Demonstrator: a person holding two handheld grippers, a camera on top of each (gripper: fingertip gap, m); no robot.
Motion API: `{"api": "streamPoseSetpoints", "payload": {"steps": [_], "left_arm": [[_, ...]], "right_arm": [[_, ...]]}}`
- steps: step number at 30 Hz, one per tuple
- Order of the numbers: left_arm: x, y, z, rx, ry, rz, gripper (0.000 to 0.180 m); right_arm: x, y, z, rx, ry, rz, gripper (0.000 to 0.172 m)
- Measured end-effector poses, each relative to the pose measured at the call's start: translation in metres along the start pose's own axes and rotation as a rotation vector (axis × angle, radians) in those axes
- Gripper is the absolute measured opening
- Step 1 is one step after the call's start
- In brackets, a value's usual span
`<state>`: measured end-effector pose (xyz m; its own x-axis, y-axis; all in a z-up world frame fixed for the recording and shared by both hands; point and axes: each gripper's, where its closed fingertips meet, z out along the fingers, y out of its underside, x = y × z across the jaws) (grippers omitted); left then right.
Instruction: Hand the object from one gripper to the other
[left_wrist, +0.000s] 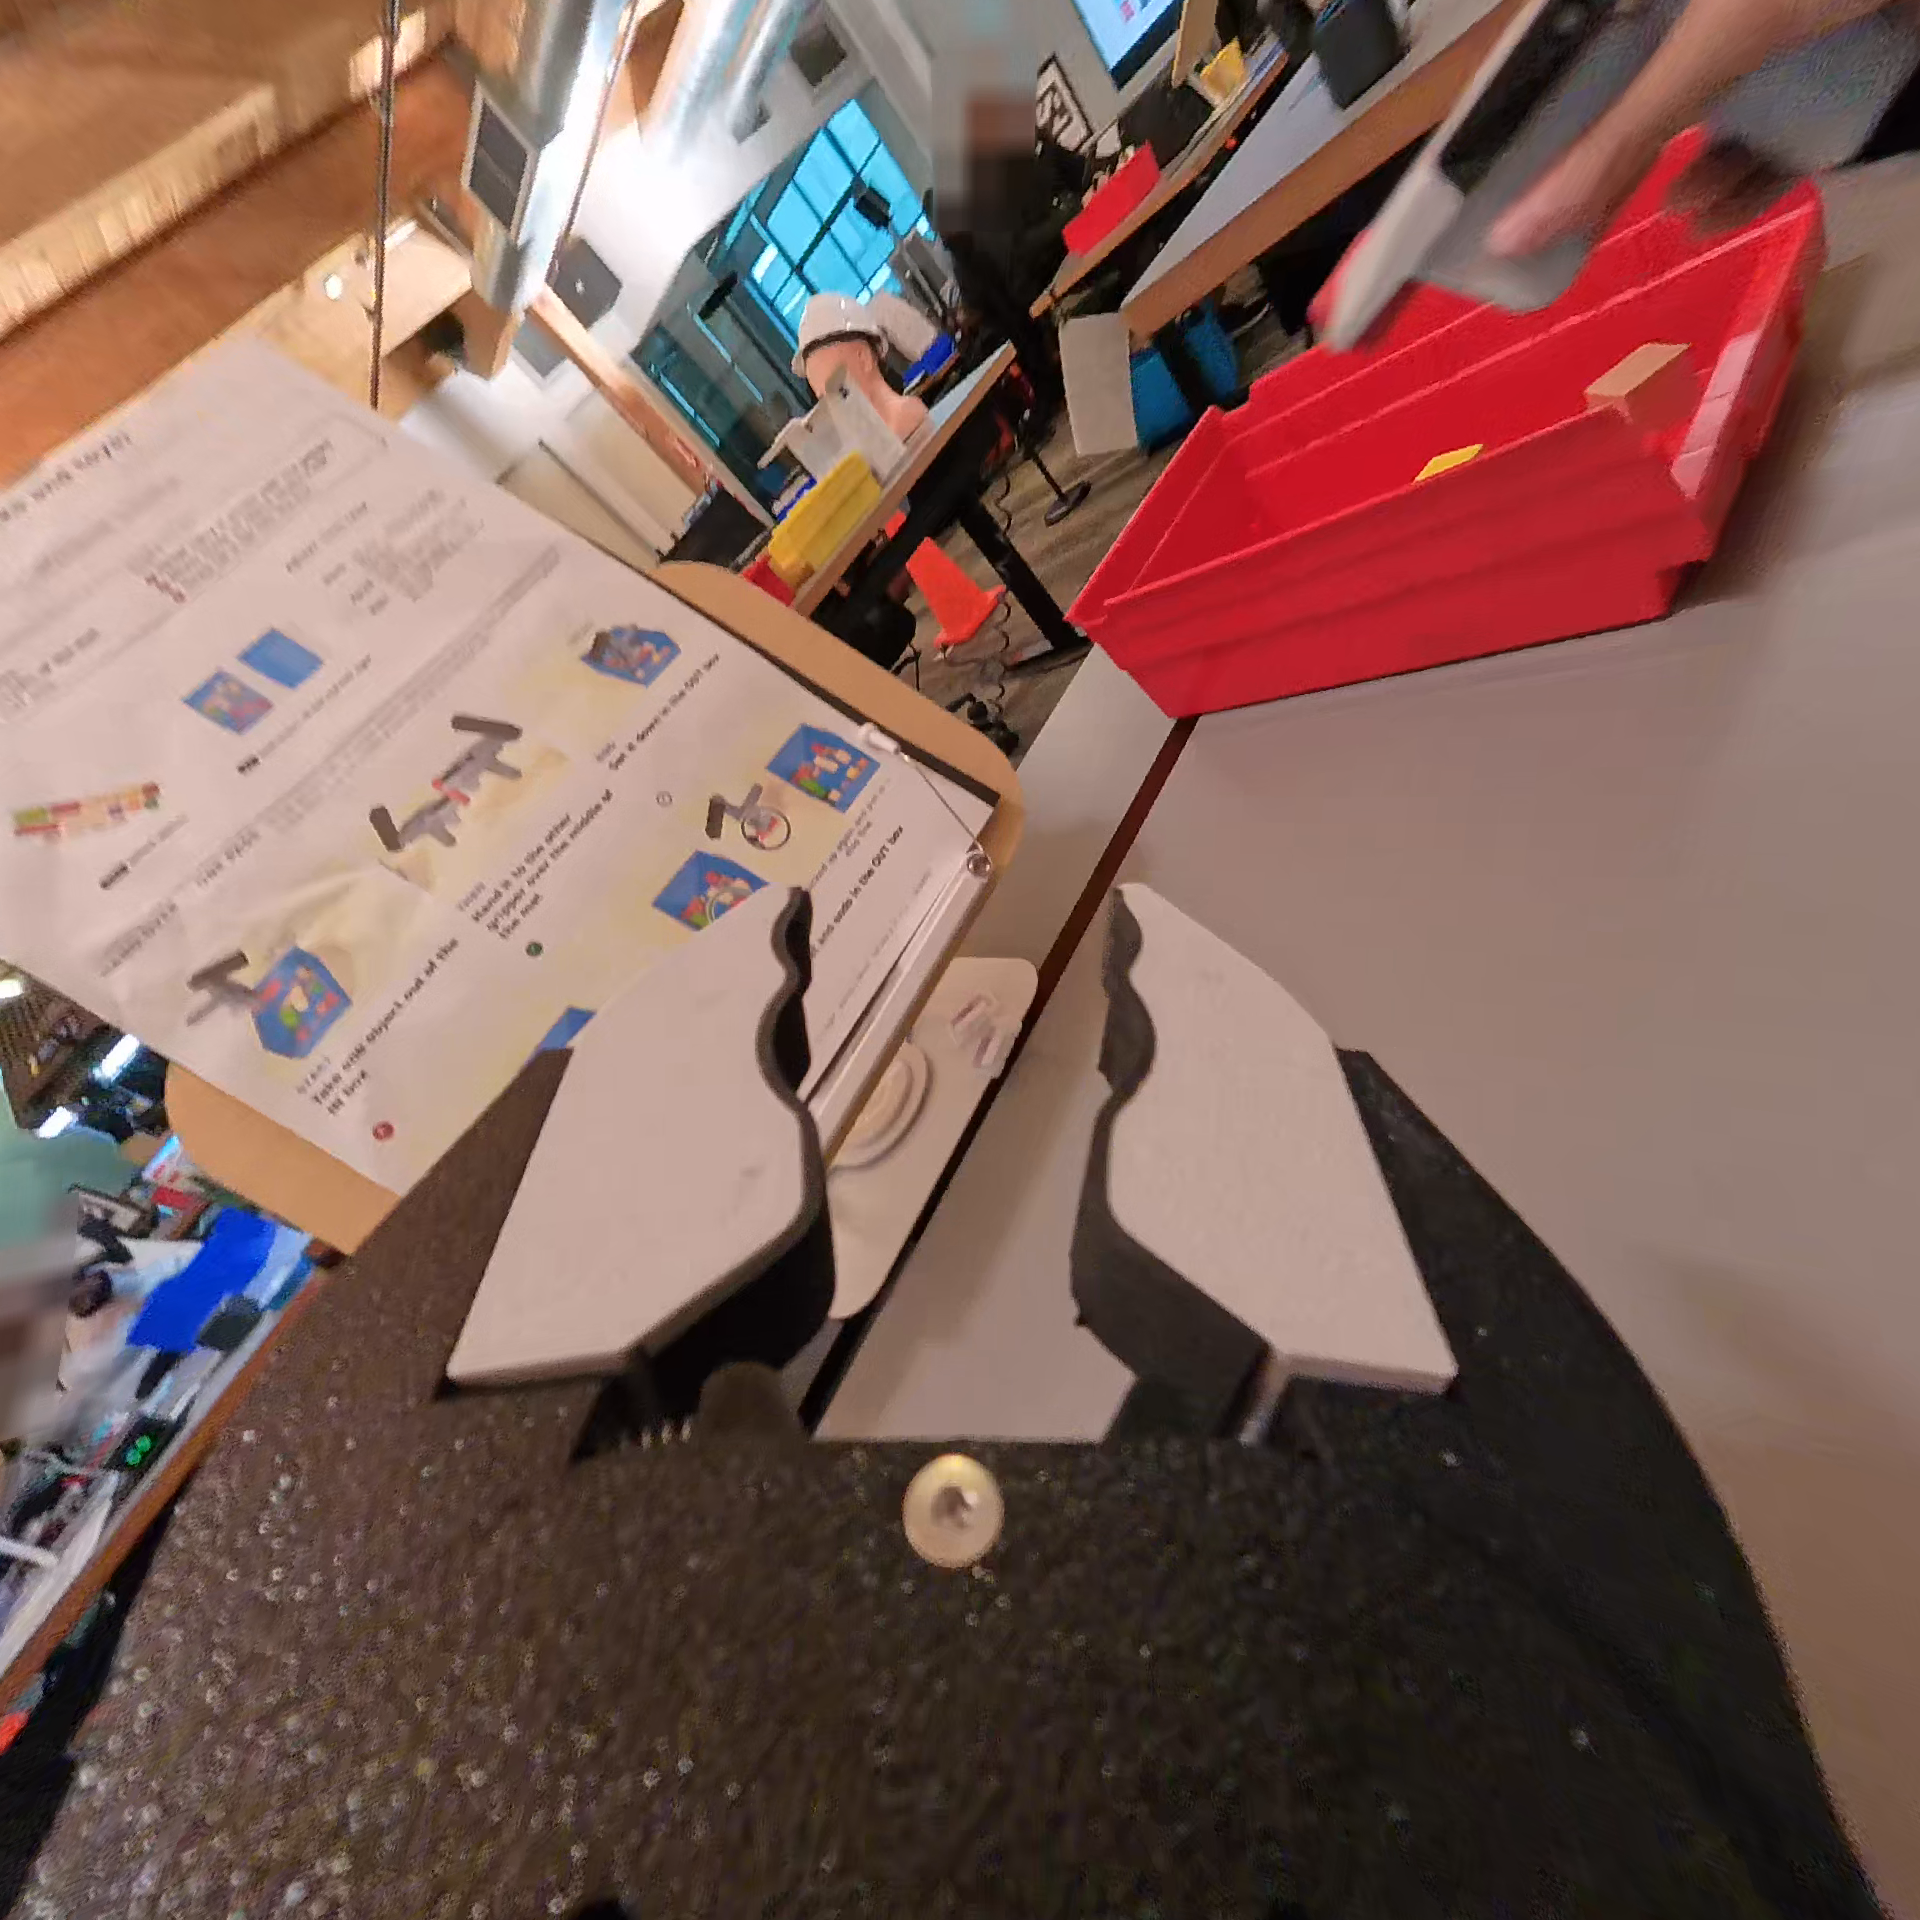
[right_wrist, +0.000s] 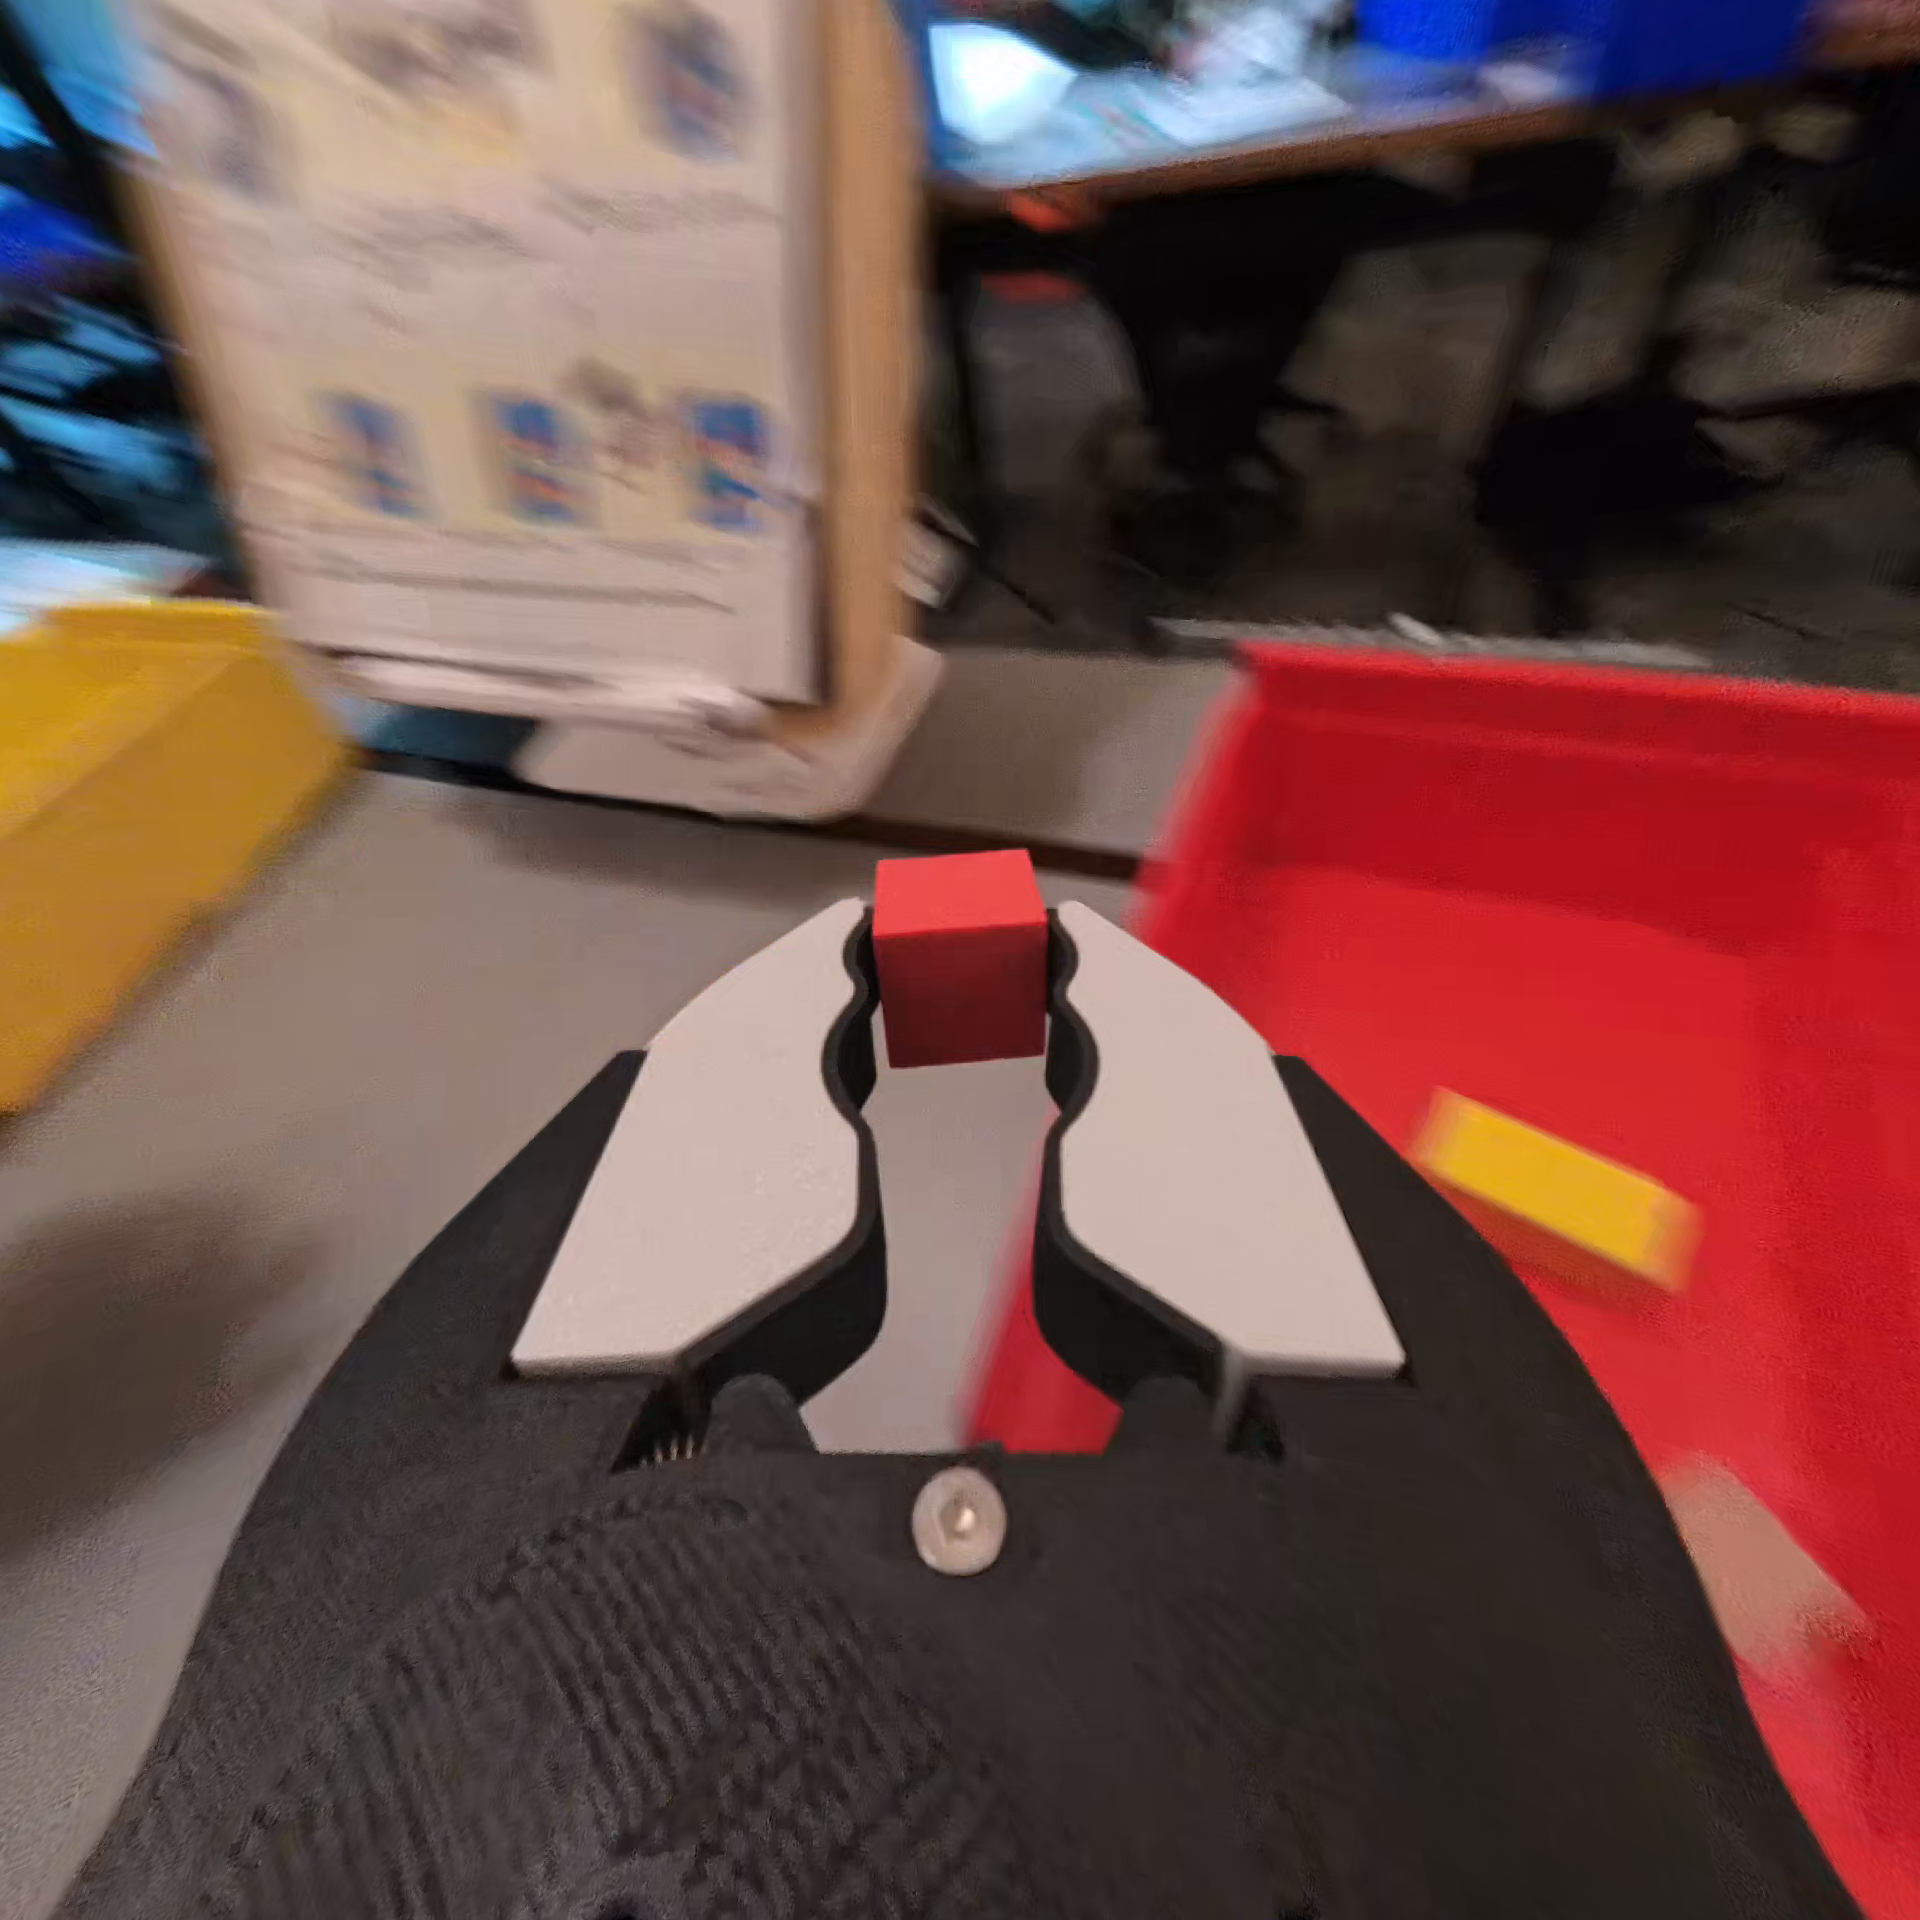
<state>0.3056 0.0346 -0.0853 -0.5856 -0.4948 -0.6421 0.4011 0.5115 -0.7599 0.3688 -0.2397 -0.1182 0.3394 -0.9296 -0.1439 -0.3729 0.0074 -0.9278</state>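
Note:
My right gripper (right_wrist: 958, 935) is shut on a red cube (right_wrist: 958, 961); both pads press its sides at the fingertips, and it hangs above the grey table beside the red bin (right_wrist: 1558, 883). My left gripper (left_wrist: 956, 914) is open with nothing between its fingers; it points at the foot of the instruction board (left_wrist: 416, 748). In the left wrist view the right gripper (left_wrist: 1455, 197) shows blurred in a hand over the red bin (left_wrist: 1403, 582); the cube cannot be made out there.
The red bin holds a yellow block (right_wrist: 1553, 1184) (left_wrist: 1447, 463) and a tan wooden block (left_wrist: 1636, 376). A yellow bin (right_wrist: 135, 790) stands at the left. The instruction board stands on a white base (left_wrist: 956, 1049) at the table's (left_wrist: 1558, 987) back edge. About 30 cm separates my left fingertips from my right.

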Motion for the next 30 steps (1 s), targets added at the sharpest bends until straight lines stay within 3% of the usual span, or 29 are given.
{"api": "streamPoseSetpoints", "payload": {"steps": [5, 10, 20, 22, 27, 30], "left_arm": [[-0.002, 0.017, 0.007, -0.068, 0.007, -0.130, 0.051], [0.001, 0.022, 0.009, -0.073, 0.027, -0.171, 0.050], [0.012, 0.033, 0.016, -0.116, 0.073, -0.163, 0.049], [0.011, 0.034, 0.016, -0.122, 0.074, -0.181, 0.050], [-0.002, 0.038, 0.011, -0.126, 0.039, -0.248, 0.049], [-0.019, 0.040, 0.003, -0.123, -0.025, -0.309, 0.049]], "right_arm": [[0.110, 0.068, -0.031, -0.250, 0.392, 0.034, 0.030], [0.126, 0.105, -0.029, -0.404, 0.418, 0.051, 0.030], [0.143, 0.122, -0.037, -0.464, 0.485, 0.047, 0.030], [0.145, 0.119, -0.038, -0.454, 0.505, 0.051, 0.041], [0.138, 0.093, -0.039, -0.373, 0.530, -0.006, 0.055], [0.115, 0.066, -0.029, -0.249, 0.433, -0.017, 0.058]]}}
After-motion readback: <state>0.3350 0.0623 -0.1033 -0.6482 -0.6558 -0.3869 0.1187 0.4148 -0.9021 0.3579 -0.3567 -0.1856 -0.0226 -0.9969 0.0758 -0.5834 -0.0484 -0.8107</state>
